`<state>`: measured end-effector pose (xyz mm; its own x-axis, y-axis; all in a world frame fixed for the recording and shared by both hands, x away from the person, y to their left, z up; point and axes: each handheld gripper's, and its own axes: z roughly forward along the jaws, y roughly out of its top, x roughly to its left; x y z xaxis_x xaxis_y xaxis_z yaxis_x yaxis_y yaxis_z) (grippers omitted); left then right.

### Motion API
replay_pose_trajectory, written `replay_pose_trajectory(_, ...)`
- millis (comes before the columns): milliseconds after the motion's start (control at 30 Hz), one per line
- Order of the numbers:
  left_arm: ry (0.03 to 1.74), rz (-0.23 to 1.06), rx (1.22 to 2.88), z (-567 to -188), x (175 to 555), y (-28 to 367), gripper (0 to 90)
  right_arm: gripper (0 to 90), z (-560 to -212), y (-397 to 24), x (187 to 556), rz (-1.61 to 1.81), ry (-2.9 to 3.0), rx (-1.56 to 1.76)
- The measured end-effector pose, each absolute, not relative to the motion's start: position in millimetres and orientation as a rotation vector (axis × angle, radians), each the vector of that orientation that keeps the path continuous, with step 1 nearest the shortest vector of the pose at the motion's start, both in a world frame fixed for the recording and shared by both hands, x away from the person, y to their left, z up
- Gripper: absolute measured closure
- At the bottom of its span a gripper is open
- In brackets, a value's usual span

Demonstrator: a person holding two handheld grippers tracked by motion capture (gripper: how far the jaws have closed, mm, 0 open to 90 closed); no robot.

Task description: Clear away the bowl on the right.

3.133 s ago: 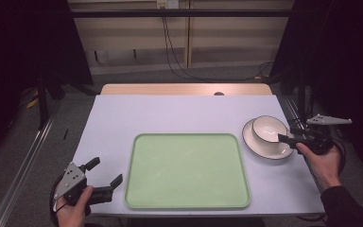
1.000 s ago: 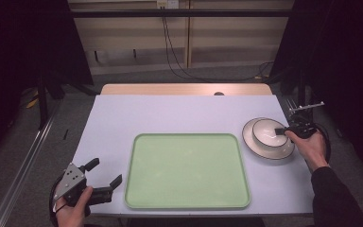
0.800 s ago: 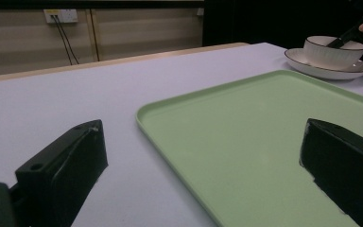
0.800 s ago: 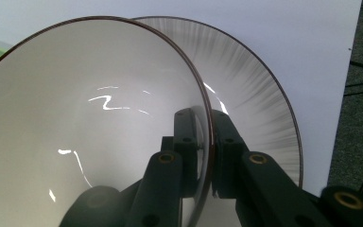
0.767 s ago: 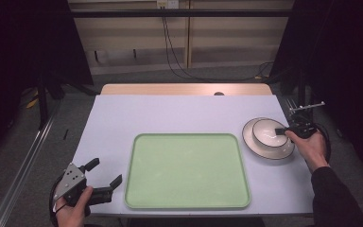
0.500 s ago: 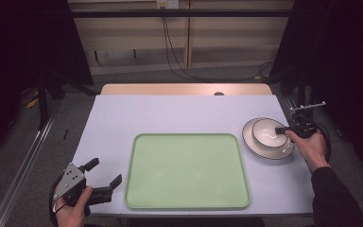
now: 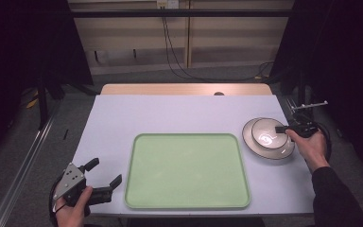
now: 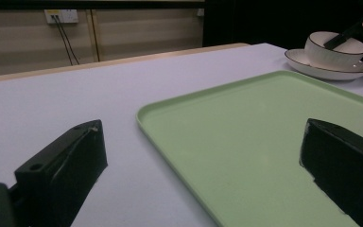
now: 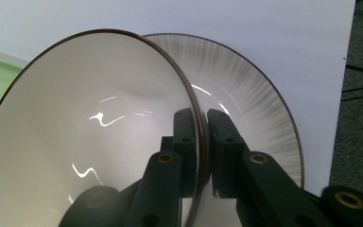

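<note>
Right gripper [image 9: 201,142] pinches the rim of the bowl [image 7: 266,135], just right of the green tray [image 7: 187,171].

The bowl sits on a plate [image 7: 283,152] beside the tray's far right corner, one jaw inside its wall, one outside, closed on the thin edge. Such a narrow hold on glazed ware may slip or tilt if lifted quickly, knocking the plate. The left gripper [image 7: 105,180] rests at the tray's near left corner, jaws spread, holding nothing.

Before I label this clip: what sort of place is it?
Probably a recording lab, not a kitchen: a bare table, dark curtains, and dangling cables at a wall socket.
</note>
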<state>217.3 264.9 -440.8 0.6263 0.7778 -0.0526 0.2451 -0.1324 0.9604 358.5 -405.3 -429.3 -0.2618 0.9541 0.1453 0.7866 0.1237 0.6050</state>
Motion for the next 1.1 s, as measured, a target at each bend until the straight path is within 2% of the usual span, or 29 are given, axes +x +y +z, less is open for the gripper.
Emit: replay_pose_trajectory(1100, 0.854, 0.571, 1.677, -441, 218, 265, 1.5, 82.8, -413, -409, 336, 0.994, 2.155, 1.688)
